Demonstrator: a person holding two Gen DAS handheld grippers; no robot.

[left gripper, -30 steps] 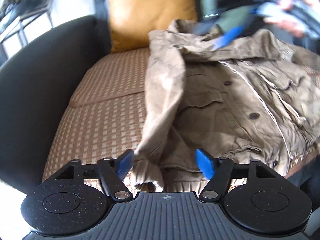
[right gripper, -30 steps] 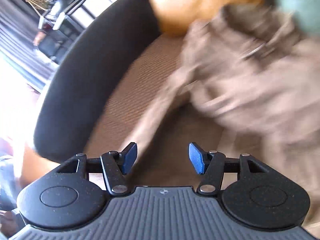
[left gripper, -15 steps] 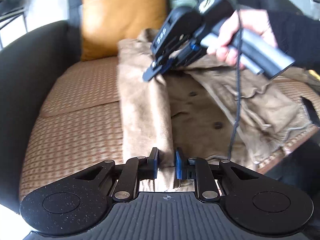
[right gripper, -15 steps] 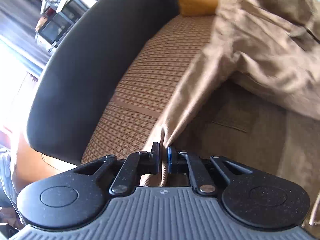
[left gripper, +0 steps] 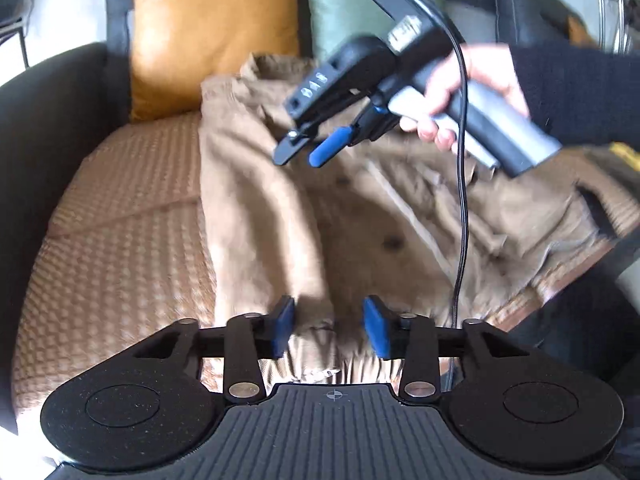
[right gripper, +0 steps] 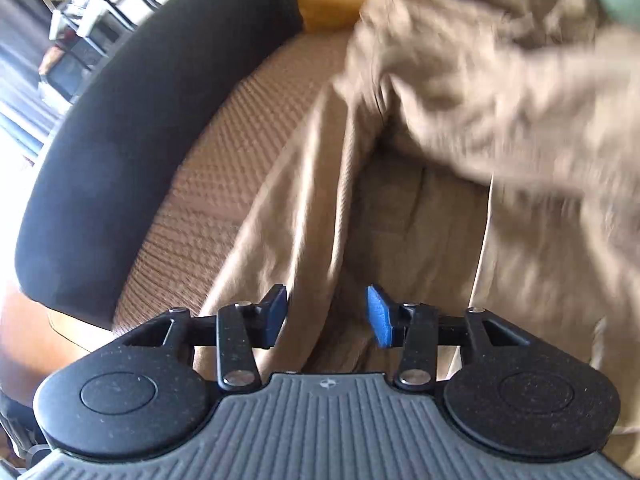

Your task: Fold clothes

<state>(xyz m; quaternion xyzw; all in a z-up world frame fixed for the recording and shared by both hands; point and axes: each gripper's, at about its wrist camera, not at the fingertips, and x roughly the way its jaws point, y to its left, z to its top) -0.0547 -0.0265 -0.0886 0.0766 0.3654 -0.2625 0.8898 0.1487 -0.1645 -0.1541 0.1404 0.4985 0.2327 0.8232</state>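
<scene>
A tan button-front jacket (left gripper: 360, 216) lies spread on the sofa seat, one sleeve (left gripper: 256, 224) folded straight down its left side. My left gripper (left gripper: 328, 330) is open just above the sleeve's cuff end, nothing between its blue pads. In the left wrist view my right gripper (left gripper: 306, 152) hovers open over the jacket's upper chest, held by a hand (left gripper: 460, 96). The right wrist view shows the right gripper (right gripper: 327, 314) open above the sleeve (right gripper: 304, 216) and the jacket (right gripper: 500, 120), blurred by motion.
The seat cushion (left gripper: 120, 224) is brown and woven, with a black armrest (left gripper: 36, 128) on the left. An orange cushion (left gripper: 212, 32) and a green cushion (left gripper: 348, 8) lean on the backrest. A black cable (left gripper: 464, 200) hangs from the right gripper. The jacket's right side drapes over the seat's front edge.
Both grippers were shut on the sleeve half a second ago; both have opened and let it go. The right gripper has lifted up and away over the jacket's chest.
</scene>
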